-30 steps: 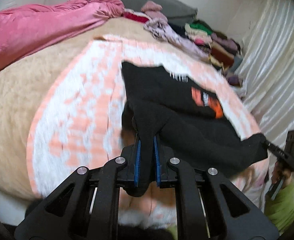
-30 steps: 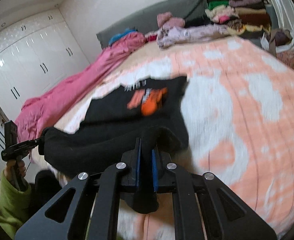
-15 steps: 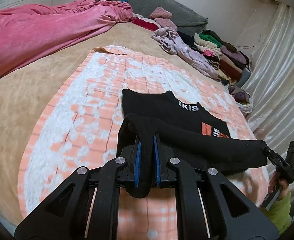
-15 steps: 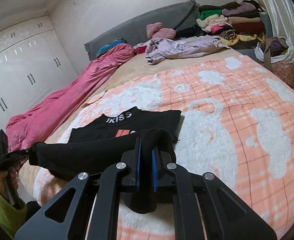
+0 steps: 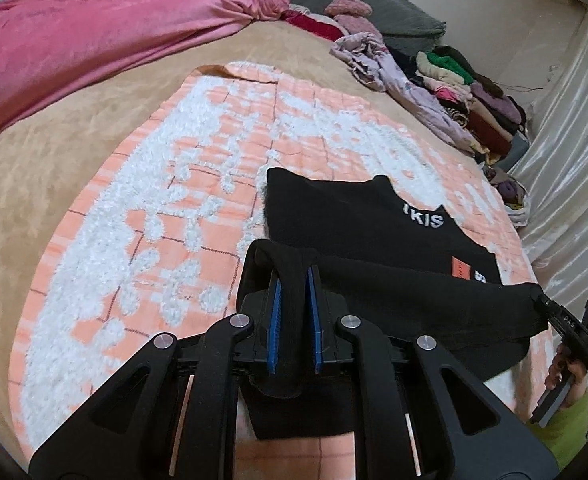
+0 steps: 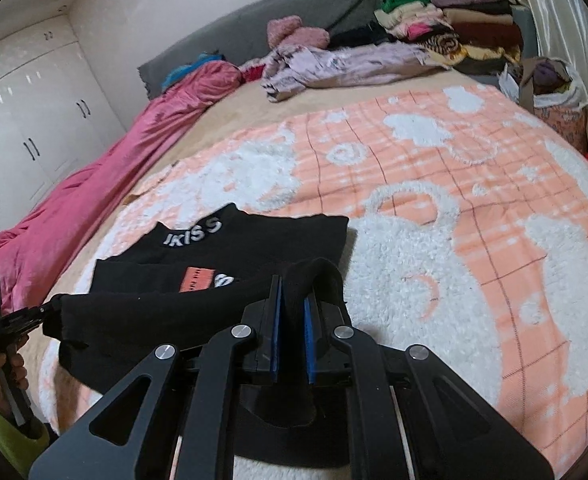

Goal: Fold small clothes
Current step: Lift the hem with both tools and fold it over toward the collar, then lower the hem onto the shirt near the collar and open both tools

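Left wrist view: the left hand-held gripper [image 5: 294, 324] pinches a bunched corner of the black top [image 5: 374, 236] between its blue pads. The top lies on the peach blanket [image 5: 181, 208] spread on the bed [image 5: 53, 184], its near edge lifted. At far right the right hand-held gripper [image 5: 542, 304] pinches the opposite corner, so the hem hangs taut between the two, probably to carry it over as one straight fold.

Right wrist view: the right hand-held gripper [image 6: 291, 320] is clamped on its corner of the top [image 6: 277, 236]; the left hand-held gripper [image 6: 47, 310] grips the far end. The lettered neck stays flat on the blanket [image 6: 474, 200], anchoring the fold.
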